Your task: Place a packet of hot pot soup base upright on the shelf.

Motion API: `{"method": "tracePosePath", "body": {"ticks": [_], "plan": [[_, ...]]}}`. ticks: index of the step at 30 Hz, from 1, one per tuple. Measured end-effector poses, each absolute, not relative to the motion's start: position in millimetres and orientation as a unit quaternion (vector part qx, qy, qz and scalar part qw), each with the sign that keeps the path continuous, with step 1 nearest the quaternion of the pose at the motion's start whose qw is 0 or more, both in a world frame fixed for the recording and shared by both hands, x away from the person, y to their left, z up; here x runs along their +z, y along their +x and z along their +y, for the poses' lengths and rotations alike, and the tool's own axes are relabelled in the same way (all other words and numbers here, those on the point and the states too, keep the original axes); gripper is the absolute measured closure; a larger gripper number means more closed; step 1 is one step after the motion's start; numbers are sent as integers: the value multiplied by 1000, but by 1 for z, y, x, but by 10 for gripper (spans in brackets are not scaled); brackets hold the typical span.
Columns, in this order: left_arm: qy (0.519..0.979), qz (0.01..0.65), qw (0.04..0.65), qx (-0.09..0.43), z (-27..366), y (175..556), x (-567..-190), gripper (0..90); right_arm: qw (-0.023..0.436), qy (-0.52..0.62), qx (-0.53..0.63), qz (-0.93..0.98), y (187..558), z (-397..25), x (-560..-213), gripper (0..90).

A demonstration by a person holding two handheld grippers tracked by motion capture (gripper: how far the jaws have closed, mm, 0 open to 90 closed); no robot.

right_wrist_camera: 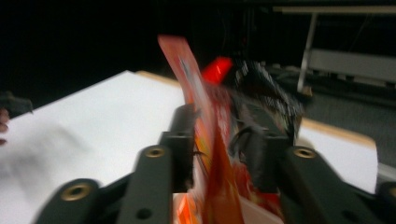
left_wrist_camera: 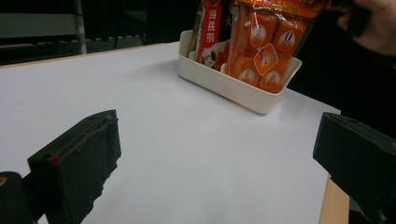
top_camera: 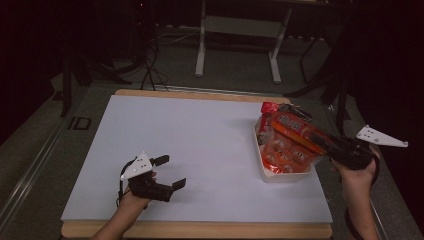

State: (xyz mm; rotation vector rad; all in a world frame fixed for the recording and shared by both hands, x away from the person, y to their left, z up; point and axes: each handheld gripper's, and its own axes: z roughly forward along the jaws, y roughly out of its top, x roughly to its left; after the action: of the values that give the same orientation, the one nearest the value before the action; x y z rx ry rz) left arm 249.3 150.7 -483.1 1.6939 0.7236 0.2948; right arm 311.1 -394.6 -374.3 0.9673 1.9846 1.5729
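The right gripper (top_camera: 327, 147) is clamped on the orange pack (top_camera: 290, 142), which hangs tilted over the white tray (top_camera: 280, 176) at the table's (top_camera: 200, 145) three o'clock. At seven o'clock, the left gripper (top_camera: 170, 172) rests wide open and empty, well apart from the tray.

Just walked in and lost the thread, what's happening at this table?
A person works with tongs in each hand. The right tongs are shut on an orange snack packet, holding it over a cream tray at the right side of the white table; a red packet stands in the tray. The left tongs are open above the bare table near the front edge, holding nothing.
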Motion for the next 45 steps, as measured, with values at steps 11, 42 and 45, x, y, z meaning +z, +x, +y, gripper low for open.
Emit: {"method": "tracePosePath", "body": {"ticks": [11, 42, 45], "plan": [[735, 305, 591, 132, 150, 248, -488, 14, 237, 329, 575, 711, 306, -354, -331, 312], [734, 310, 589, 132, 155, 248, -491, 14, 115, 271, 571, 766, 297, -262, -413, 136], [735, 309, 589, 133, 154, 247, -492, 14, 107, 275, 560, 774, 297, -259, -422, 136]]}}
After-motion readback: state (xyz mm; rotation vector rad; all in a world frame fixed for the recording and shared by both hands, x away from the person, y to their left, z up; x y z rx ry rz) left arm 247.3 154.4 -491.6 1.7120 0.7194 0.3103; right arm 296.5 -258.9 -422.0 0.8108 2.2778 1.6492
